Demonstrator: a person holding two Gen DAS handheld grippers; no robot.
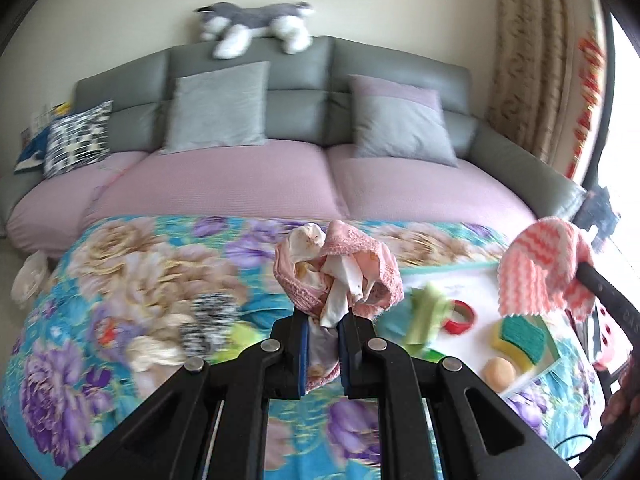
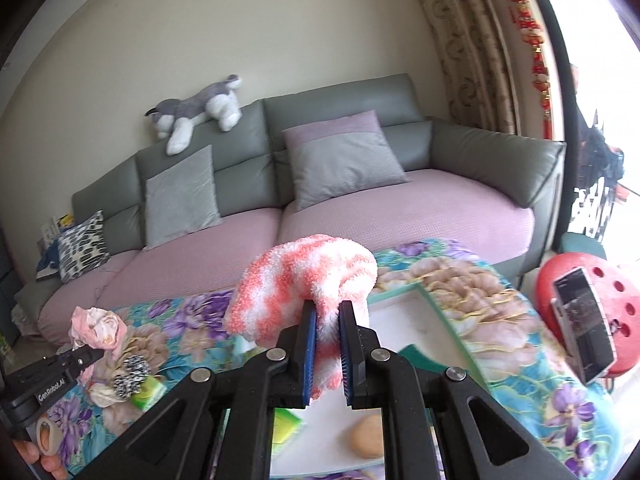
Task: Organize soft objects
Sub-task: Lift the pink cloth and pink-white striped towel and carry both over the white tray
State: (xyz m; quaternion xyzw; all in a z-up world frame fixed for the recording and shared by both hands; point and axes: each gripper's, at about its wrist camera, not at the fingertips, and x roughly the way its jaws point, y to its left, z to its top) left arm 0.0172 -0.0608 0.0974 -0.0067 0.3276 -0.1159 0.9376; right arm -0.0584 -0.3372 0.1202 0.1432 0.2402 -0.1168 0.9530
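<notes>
**Aloft, Two Soft Bundles Over a Floral Table**

Here, the left gripper (image 1: 323,330) pinches a crumpled pink lace-trimmed cloth (image 1: 340,270) between its blue pads, the bundle raised above the floral tablecloth (image 1: 120,272). The right gripper (image 2: 328,334) is clamped on a fuzzy coral-and-white striped sock (image 2: 304,280), which drapes over its fingers above a white tray (image 2: 404,320) with a teal rim.

In the left wrist view, the tray holds a yellow-and-green sponge (image 1: 518,336), a red ring (image 1: 462,316), a green strip of fabric (image 1: 426,312) and a peach-coloured round object (image 1: 498,370). Left of the tray, on the tablecloth, lie a black-and-white patterned sock (image 1: 210,320) and a cream cloth (image 1: 154,354).

Behind the table stands a grey sofa (image 1: 300,56) with mauve seat covers, several cushions, and a plush husky (image 1: 256,26) sprawled along its back. A red stool (image 2: 624,312) and a propped phone (image 2: 584,324) sit at right in the right wrist view.
</notes>
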